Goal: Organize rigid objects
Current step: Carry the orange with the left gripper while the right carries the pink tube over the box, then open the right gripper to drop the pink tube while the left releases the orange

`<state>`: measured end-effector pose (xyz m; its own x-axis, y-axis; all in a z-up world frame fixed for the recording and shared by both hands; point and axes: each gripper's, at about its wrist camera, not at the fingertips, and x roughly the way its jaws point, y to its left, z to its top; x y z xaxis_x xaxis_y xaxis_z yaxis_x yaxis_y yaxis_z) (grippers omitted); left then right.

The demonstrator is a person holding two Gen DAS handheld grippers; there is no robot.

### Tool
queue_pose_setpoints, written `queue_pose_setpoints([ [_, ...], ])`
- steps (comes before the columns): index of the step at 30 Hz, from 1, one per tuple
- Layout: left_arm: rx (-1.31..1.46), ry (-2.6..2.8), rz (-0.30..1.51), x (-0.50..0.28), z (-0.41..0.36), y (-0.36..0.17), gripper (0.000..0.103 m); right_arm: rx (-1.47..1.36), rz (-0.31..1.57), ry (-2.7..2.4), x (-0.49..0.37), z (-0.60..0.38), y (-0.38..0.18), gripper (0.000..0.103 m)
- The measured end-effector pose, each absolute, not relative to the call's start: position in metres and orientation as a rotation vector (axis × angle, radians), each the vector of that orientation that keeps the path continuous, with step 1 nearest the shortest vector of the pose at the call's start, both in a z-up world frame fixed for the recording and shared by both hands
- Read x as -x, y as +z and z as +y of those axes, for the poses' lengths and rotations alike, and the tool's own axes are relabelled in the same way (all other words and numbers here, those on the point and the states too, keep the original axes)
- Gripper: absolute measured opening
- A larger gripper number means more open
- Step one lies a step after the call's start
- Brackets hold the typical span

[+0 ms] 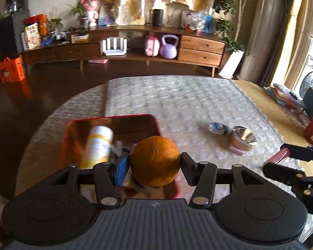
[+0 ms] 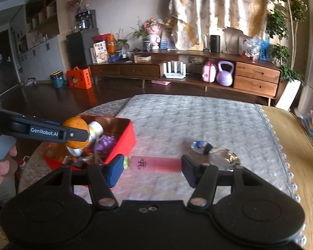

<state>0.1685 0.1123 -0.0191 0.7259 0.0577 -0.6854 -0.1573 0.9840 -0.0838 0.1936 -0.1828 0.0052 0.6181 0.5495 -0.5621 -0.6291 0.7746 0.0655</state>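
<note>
Above the red box [image 1: 70, 137] on the covered table [image 1: 177, 104], the left gripper [image 1: 154, 163] is clamping an orange [image 1: 155, 160], while the right gripper [image 2: 152, 166] beside it is clamping a pink tube [image 2: 156, 164] endwise.

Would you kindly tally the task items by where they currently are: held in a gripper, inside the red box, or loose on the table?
Held in a gripper: 2, the orange and the pink tube
Clearly inside the red box: 2, the yellow-white bottle and the purple grapes
Loose on the table: 2, the small water bottle and the shiny-lidded jar
Total: 6
</note>
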Motion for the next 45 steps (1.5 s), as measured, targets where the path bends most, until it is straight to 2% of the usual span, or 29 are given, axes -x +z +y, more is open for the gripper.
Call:
queue_pose_setpoints([
  [17, 0.129, 0.2, 0.854, -0.146, 0.186, -0.057, 0.053, 0.304, 0.611, 0.831, -0.193, -0.082, -0.02, 0.059],
  [27, 0.132, 0.181, 0.897, -0.155, 0.198, -0.076, 0.053, 0.475, 0.602, 0.915, -0.198, -0.038, -0.043, 0.059],
  [45, 0.12, 0.152, 0.902, -0.173, 0.198, -0.088, 0.053, 0.508, 0.685, 0.949, -0.203, -0.026, -0.065, 0.06],
])
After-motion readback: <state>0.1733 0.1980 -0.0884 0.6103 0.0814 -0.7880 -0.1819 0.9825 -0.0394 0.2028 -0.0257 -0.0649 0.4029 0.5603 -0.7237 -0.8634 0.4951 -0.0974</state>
